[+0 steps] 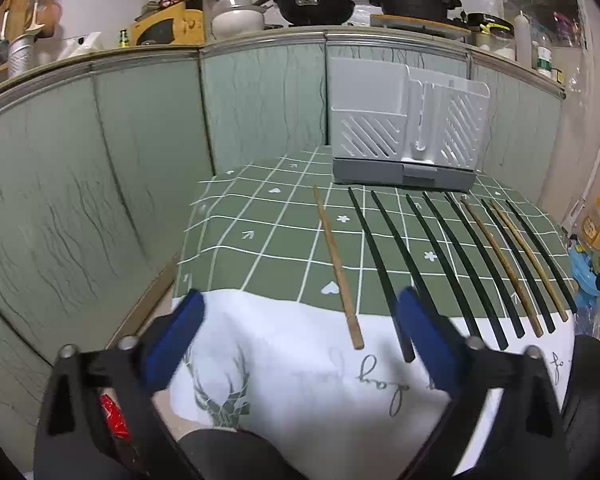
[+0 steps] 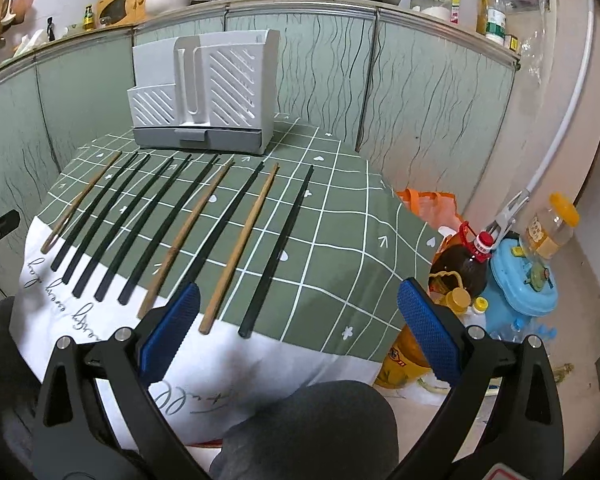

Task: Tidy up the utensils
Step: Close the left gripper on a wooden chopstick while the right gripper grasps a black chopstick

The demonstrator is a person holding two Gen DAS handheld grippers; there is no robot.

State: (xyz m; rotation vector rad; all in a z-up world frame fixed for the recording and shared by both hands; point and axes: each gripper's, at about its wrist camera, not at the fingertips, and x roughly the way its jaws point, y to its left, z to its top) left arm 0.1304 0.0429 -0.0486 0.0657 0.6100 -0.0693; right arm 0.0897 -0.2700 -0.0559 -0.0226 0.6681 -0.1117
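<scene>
Ahead of my left fingers [image 1: 300,338], spread wide and empty, lies a wooden chopstick [image 1: 337,266]; my right fingers [image 2: 298,330] gape over chopsticks [image 2: 172,220].

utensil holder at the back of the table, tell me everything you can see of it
The utensil holder is a white plastic caddy on a grey base that looks like a drip tray. Its front panels have diagonal slots, with a tall hook-shaped piece between them; the left compartment is lower than the right. It stands upright at the far edge of the green checked tablecloth, beyond the far ends of the chopsticks. Nothing shows above its rim and no gripper touches it.
</scene>
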